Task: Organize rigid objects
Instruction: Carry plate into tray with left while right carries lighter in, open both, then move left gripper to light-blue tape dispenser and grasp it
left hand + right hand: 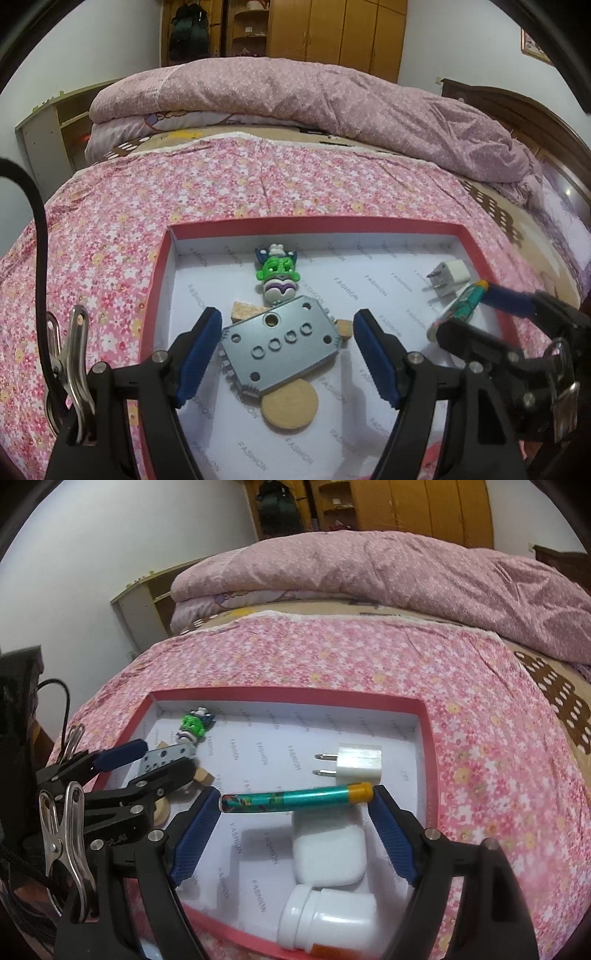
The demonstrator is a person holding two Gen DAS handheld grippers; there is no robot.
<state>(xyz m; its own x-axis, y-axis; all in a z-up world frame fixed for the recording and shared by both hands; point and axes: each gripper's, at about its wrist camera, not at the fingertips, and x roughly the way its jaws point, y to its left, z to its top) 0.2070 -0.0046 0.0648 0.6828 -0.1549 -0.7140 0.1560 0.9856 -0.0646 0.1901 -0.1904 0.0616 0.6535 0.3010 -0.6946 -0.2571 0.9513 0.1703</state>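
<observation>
A red-rimmed box (317, 224) with a white lining lies on the bed. My left gripper (288, 325) holds a grey metal plate (279, 343) with holes between its blue pads, above a round wooden disc (290, 406) and wooden blocks (245, 310). A green toy figure (277, 275) lies beyond. My right gripper (295, 799) holds a teal tube with an orange cap (295, 798) end to end between its fingertips, above a white case (328, 853). A white plug adapter (356, 762) and white bottle (332, 923) lie in the box.
The bed has a pink floral sheet (184, 192). A folded pink quilt (295, 96) lies at the far side. A wooden headboard (517, 110) is at the right and wardrobes stand behind. The box rim (430, 760) runs close to my right fingers.
</observation>
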